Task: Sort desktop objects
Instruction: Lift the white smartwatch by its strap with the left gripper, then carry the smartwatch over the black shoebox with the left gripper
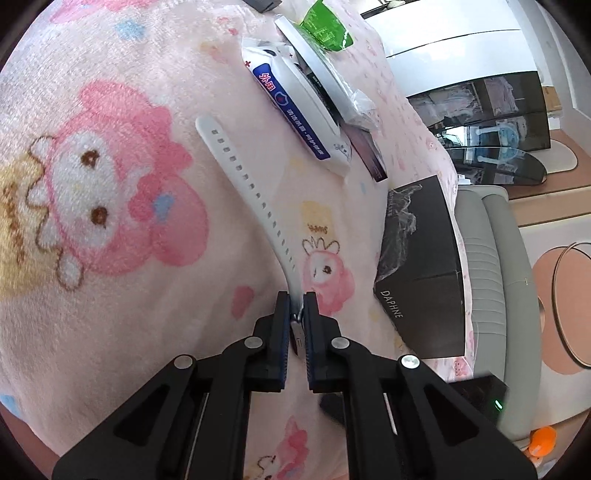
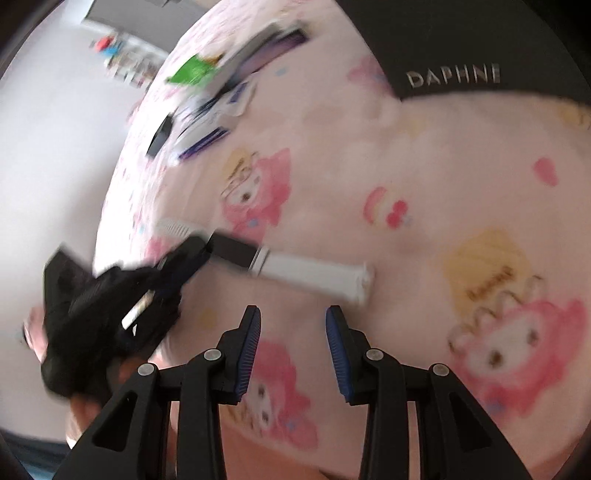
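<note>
A watch with a white strap (image 1: pixel 242 177) lies on the pink cartoon blanket (image 1: pixel 110 314). My left gripper (image 1: pixel 295 306) is shut on the watch near its case, with the holed strap running up and to the left. In the right wrist view the watch (image 2: pixel 310 273) shows its black case and other strap half, with the left gripper (image 2: pixel 192 254) clamped on its left end. My right gripper (image 2: pixel 293 317) is open and empty, just below the watch strap.
A pile of items lies at the blanket's far end: a white and blue packet (image 1: pixel 295 110), a white flat device (image 1: pixel 314 62), a green packet (image 1: pixel 325 26). A black DAPHNE box (image 1: pixel 421 266) sits at the right edge. Beyond the edge are a grey cushion (image 1: pixel 495 295) and floor.
</note>
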Demonstrator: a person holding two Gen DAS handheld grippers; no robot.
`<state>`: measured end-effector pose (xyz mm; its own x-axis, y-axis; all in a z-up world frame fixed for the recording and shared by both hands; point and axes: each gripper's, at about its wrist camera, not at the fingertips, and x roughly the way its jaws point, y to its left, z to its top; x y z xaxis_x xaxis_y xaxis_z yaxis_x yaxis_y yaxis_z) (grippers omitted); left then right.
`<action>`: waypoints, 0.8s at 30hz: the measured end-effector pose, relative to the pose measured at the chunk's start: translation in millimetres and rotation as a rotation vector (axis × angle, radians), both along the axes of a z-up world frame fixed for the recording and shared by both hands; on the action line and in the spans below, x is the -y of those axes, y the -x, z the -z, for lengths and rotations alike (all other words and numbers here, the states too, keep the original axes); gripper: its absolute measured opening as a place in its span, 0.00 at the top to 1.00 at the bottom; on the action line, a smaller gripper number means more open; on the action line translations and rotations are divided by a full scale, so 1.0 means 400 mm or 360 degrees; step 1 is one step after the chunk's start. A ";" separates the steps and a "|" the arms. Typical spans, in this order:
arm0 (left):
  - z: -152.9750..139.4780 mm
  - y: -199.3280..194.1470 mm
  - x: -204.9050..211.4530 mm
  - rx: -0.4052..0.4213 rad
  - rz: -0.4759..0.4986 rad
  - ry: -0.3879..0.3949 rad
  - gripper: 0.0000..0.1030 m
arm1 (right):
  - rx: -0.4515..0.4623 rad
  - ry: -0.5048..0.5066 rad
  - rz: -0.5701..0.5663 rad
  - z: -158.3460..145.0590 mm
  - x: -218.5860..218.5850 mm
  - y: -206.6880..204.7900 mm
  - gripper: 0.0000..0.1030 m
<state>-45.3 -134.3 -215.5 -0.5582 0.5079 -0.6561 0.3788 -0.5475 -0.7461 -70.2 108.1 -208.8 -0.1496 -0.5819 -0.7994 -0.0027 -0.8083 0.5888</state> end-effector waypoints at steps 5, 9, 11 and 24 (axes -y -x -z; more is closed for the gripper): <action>0.013 -0.018 -0.002 0.0009 0.0001 -0.0018 0.95 | -0.0030 0.0086 0.0186 0.014 -0.025 0.020 0.68; 0.009 -0.011 -0.004 0.0013 0.0050 0.0048 0.92 | -0.0109 0.0047 0.0199 0.001 -0.016 0.021 0.68; 0.003 -0.009 0.001 0.0012 0.0062 0.0098 0.90 | -0.0164 -0.0004 0.0172 -0.009 -0.003 0.019 0.69; -0.029 0.006 0.015 -0.0053 0.0077 0.0361 0.94 | -0.0372 -0.0157 0.0135 -0.021 0.006 0.029 0.89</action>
<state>-47.9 -140.2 -204.1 -0.5602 0.3763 -0.7380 0.3251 -0.7196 -0.6136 -81.7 105.9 -200.3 -0.3819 -0.4802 -0.7897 0.0538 -0.8645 0.4997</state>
